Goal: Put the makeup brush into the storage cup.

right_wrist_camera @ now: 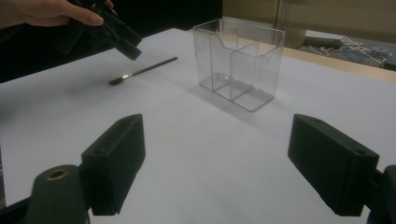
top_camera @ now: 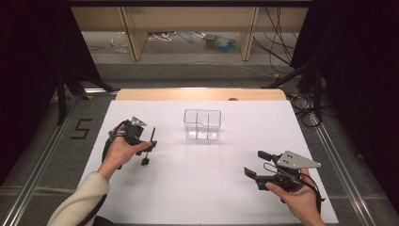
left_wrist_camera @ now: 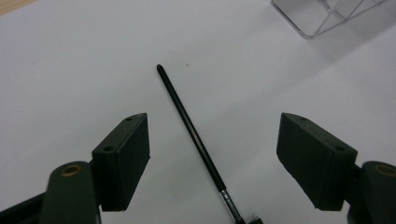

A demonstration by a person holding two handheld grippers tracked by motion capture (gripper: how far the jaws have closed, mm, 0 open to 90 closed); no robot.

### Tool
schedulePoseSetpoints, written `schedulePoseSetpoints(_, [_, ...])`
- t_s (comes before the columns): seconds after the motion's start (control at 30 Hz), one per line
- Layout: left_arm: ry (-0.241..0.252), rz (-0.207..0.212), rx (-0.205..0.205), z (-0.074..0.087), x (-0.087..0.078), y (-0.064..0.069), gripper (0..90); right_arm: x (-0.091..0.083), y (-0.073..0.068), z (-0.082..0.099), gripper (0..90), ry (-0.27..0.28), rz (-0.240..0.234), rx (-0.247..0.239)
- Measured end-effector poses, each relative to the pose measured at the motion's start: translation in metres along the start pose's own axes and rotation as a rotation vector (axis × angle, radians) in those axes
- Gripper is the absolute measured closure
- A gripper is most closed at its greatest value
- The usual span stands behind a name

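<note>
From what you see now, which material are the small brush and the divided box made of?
Brush: thin black handle, probably painted wood or plastic, with a shiny band, likely metal, before dark bristles. Box: clear hard plastic, probably acrylic; the table shows through its glossy walls.

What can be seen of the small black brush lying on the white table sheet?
The brush is thin and straight, with a long black handle ending in a rounded tip, a short silvery ferrule and a small dark tuft of bristles. It lies flat on the white sheet, left of the clear divided box and apart from it. The left tongs hang over it with jaws wide, one on each side of the handle, neither pad touching. Nothing else touches it.
</note>
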State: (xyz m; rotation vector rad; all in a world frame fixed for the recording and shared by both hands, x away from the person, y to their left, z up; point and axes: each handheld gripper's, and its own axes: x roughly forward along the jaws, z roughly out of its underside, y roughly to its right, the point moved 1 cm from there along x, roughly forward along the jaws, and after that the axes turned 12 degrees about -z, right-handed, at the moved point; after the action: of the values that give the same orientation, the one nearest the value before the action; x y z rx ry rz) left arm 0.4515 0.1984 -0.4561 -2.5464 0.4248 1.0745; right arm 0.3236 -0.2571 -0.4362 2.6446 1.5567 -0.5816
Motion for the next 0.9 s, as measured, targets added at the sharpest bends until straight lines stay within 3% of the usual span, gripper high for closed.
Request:
schedulePoseSetpoints(0.03, [-0.016, 0.002, 0.017, -0.001, 0.001, -0.001, 26.0, 0.000, 0.000, 0.000, 19.9, 0.001, 0.000, 0.001])
schedulePoseSetpoints(0.07, [-0.016, 0.003, 0.001, -0.001, 0.003, 0.000, 26.4, 0.000, 0.000, 0.000, 19.9, 0.000, 0.001, 0.001])
schedulePoseSetpoints(0.13, [-0.039, 0.003, 0.017, -0.002, 0.005, -0.001, 27.2, 0.000, 0.000, 0.000, 19.9, 0.000, 0.001, 0.002])
schedulePoseSetpoints(0.4, [-0.084, 0.000, 0.002, -0.007, 0.014, 0.001, 31.4, 0.000, 0.000, 0.000, 19.9, -0.001, 0.002, -0.001])
schedulePoseSetpoints(0.43, [-0.115, 0.003, 0.020, -0.008, 0.017, 0.001, 31.9, -0.003, 0.000, -0.001, 19.9, -0.033, 0.018, -0.003])
schedulePoseSetpoints(0.47, [-0.128, 0.001, 0.013, -0.009, 0.017, 0.001, 32.2, -0.003, 0.000, -0.001, 19.9, -0.033, 0.018, -0.003])
schedulePoseSetpoints(0.57, [-0.134, 0.002, 0.010, -0.010, 0.021, 0.001, 33.8, -0.003, 0.000, -0.001, 19.9, -0.033, 0.019, -0.003])
schedulePoseSetpoints(0.6, [-0.174, -0.001, 0.026, -0.011, 0.021, -0.001, 34.1, -0.003, 0.000, -0.001, 19.9, -0.033, 0.019, -0.002])
schedulePoseSetpoints(0.9, [-0.239, -0.016, 0.014, -0.012, 0.029, -0.002, 39.0, -0.002, 0.001, -0.001, 20.0, -0.026, 0.022, -0.015])
